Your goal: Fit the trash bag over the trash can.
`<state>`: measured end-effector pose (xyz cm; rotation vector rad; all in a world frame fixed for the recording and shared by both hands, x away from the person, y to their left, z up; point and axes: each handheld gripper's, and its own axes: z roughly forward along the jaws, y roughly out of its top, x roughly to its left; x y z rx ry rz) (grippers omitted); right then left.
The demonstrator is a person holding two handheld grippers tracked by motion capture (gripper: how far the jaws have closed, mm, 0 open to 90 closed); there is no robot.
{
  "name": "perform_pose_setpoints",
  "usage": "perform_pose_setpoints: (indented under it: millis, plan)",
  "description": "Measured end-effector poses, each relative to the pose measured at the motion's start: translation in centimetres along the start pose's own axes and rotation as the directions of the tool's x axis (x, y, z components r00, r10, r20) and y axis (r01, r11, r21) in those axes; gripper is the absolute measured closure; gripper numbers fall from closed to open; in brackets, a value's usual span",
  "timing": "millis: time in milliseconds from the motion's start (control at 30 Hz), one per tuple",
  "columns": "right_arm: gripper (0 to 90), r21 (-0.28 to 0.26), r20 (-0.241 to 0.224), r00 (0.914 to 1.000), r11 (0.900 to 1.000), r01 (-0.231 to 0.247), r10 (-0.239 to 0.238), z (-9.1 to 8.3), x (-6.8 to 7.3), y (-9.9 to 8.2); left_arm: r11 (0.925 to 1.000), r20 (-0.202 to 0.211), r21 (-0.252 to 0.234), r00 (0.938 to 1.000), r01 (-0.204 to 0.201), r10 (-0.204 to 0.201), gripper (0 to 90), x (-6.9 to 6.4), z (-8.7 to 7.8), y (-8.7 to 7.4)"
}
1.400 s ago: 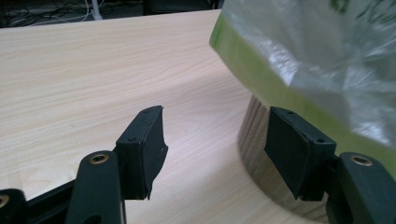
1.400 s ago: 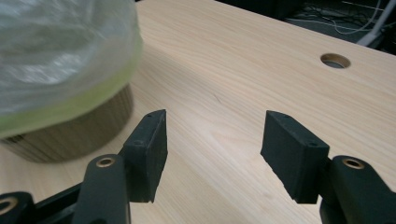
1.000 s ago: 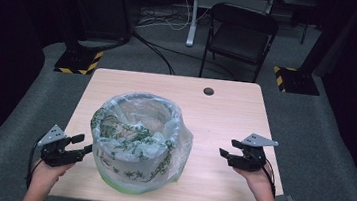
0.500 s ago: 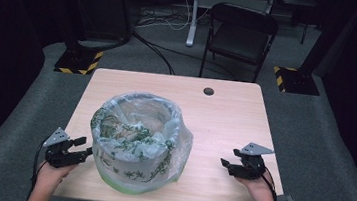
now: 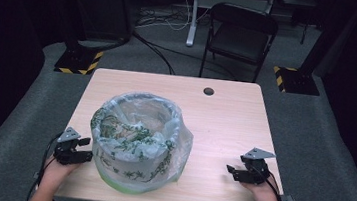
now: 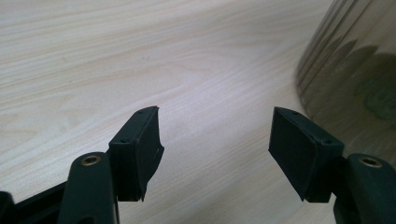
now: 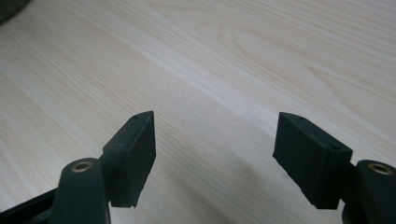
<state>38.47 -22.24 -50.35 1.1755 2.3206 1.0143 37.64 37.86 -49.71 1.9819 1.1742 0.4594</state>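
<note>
Pale wooden table (image 5: 223, 130), bag-lined bin (image 5: 137, 141) just beside left gripper (image 5: 81, 149), well apart from right gripper (image 5: 233, 172), jaws apart, empty.

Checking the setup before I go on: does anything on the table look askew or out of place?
The clear plastic liner on the round green-patterned bin is uneven: it bulges loosely down the bin's right side, crumpled rather than snug. Nothing is spilled on the pale wooden table.

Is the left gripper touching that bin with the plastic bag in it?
Apart. The left gripper view shows the left gripper open, bare table between its jaws and the bagged bin off to the side.
</note>
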Motion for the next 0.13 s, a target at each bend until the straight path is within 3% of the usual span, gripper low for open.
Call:
perform_pose_setpoints:
  millis: [133]
  plan:
    - [26.5,0.001,0.022,0.9994,0.9996,-0.028,0.028,-0.35,-0.79,-0.75,0.9990,-0.009,0.038,0.9997,-0.021,0.022,33.1,0.03,0.63,0.14]
